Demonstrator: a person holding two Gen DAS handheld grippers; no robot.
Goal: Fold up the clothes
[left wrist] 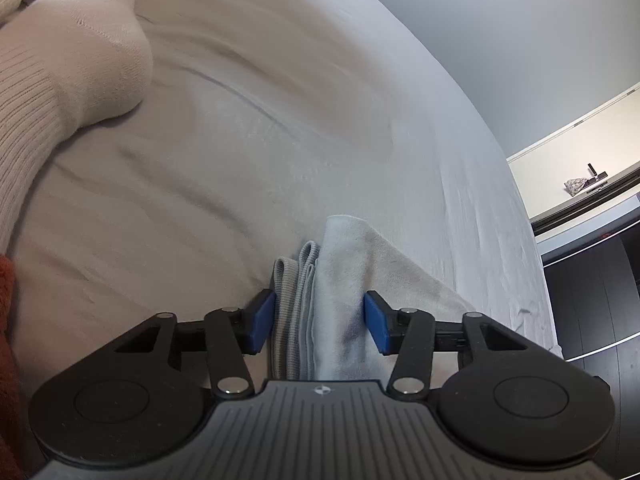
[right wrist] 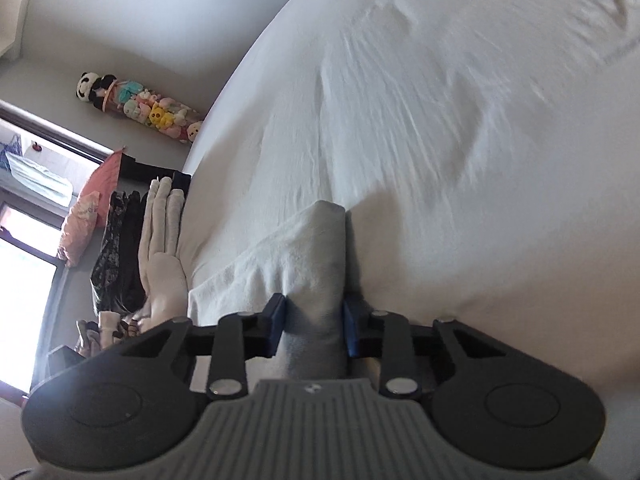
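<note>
Lying on the pale bed sheet (left wrist: 248, 128), a light grey garment (left wrist: 340, 280) is bunched into thick layers, and both grippers reach for it from its near edge. In the left wrist view the left gripper (left wrist: 320, 326) has a stack of folded edges between its blue pads (left wrist: 262, 320); the left pad sits against the ribbed hem, while the right pad stands a little clear of the cloth, so the jaws look spread around the fold rather than pinching it. In the right wrist view the right gripper (right wrist: 314, 328) has a raised ridge of the same cloth (right wrist: 320, 264) between its pads, and both pads appear to press on it, so this one is pinching the garment.

Judging from the doubled layers, at least one fold is already in and the piece is narrow, but it is neither flattened nor set aside. A cream knitted sweater (left wrist: 64, 92) lies loose farther up the bed and a rust-coloured cloth (left wrist: 7, 344) shows at the left edge, so more clothes seem to remain. Beyond the bed edge, clothes (right wrist: 156, 240) hang on a rack, and whether they belong to the task I cannot tell.
</note>
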